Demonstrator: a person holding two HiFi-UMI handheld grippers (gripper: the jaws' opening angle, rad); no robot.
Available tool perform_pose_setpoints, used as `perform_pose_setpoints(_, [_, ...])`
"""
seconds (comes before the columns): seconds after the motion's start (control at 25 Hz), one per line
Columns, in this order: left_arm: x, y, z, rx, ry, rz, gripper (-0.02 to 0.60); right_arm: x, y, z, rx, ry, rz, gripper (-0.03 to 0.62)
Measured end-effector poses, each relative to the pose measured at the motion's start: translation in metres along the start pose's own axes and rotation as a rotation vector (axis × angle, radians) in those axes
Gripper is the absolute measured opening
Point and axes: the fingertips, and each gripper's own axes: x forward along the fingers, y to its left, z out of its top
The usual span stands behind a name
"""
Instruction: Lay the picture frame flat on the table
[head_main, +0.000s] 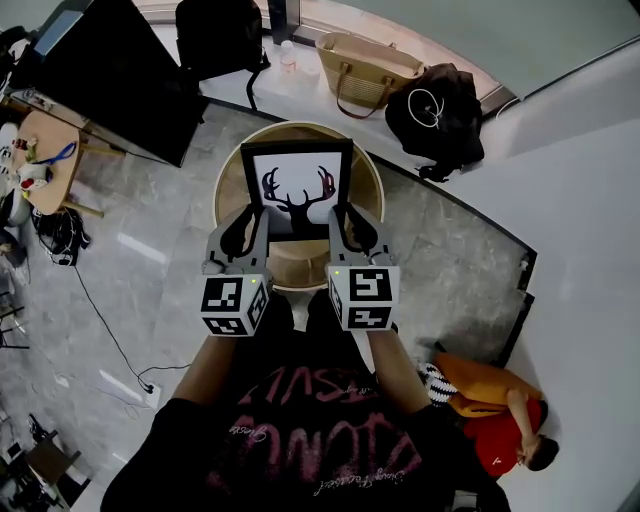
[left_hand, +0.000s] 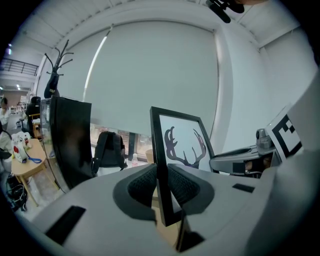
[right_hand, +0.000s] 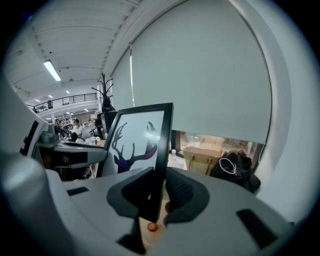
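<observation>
A black picture frame (head_main: 298, 190) with a dark antlered deer head on white is held over the round wooden table (head_main: 226, 182). My left gripper (head_main: 256, 216) is shut on its left side edge and my right gripper (head_main: 344, 216) on its right side edge. In the left gripper view the frame (left_hand: 182, 145) rises edge-on between the pads of the left gripper (left_hand: 161, 182). The right gripper view shows the frame (right_hand: 137, 142) the same way in the right gripper (right_hand: 157, 192). The picture faces me. Whether its lower edge touches the table is hidden.
A large black panel (head_main: 110, 70) stands at the left. A woven bag (head_main: 365, 65) and a black backpack (head_main: 435, 110) lie beyond the table. A small round side table (head_main: 45, 160) is far left. A person (head_main: 490, 405) sits on the floor at lower right.
</observation>
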Motion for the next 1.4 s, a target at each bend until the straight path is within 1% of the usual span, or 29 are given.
perform_pose_setpoints(0.84, [0.023, 0.011, -0.049, -0.057, 0.116, -0.012, 0.072, 0.025, -0.002, -0.043, 0.028, 0.117, 0.011, 0.083])
perform_pose_setpoints(1.4, [0.037, 0.018, -0.098, -0.084, 0.195, -0.013, 0.072, 0.047, -0.002, -0.09, 0.061, 0.192, 0.028, 0.083])
